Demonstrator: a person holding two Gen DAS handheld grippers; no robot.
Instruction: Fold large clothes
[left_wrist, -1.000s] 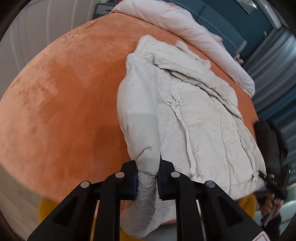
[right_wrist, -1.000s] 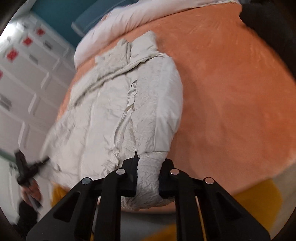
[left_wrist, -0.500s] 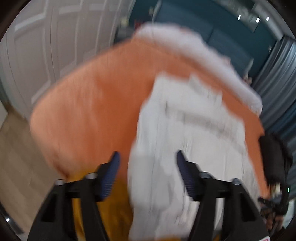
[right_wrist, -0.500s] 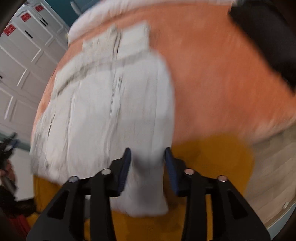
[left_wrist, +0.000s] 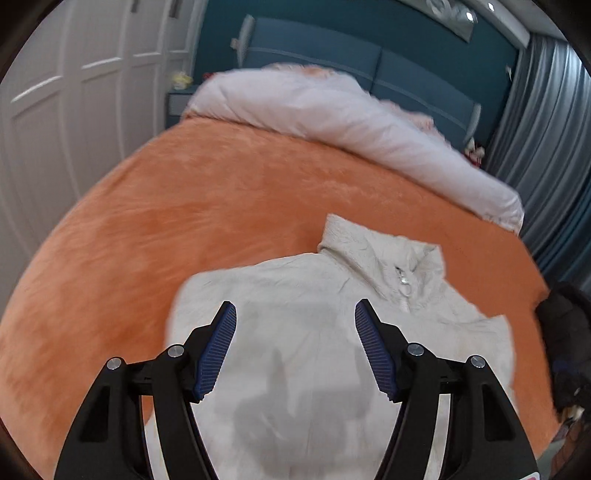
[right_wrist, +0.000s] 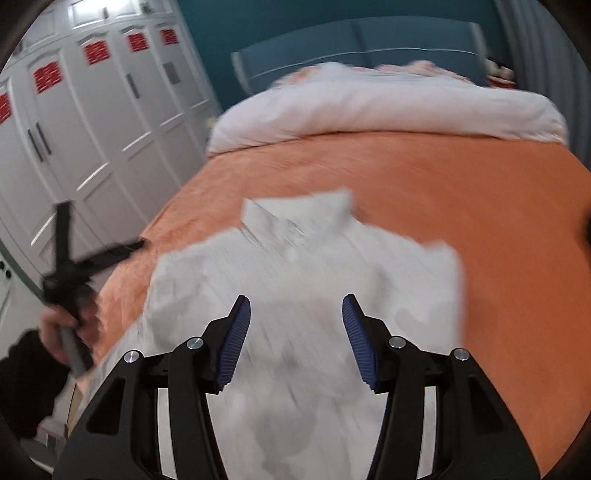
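A cream padded jacket (left_wrist: 314, 354) lies flat on the orange bedspread (left_wrist: 166, 240), collar and zip pull away from me, sleeves tucked in. My left gripper (left_wrist: 295, 317) hovers above its middle, open, nothing between the blue pads. In the right wrist view the same jacket (right_wrist: 306, 280) looks blurred; my right gripper (right_wrist: 296, 310) hangs over it with jaws opening and no cloth between them. At the left edge of that view a hand holds the left gripper (right_wrist: 70, 258).
A pale rolled duvet (left_wrist: 351, 125) lies across the head of the bed before a blue headboard (left_wrist: 332, 62). White wardrobe doors (right_wrist: 92, 129) stand on the left, grey curtains (left_wrist: 554, 129) on the right. A dark garment (left_wrist: 565, 332) sits at the bed's right edge.
Both grippers were shut on the jacket's hem at the near bed edge; they let go, opened and swung over the jacket. The jacket now lies shorter, its lower part folded up.
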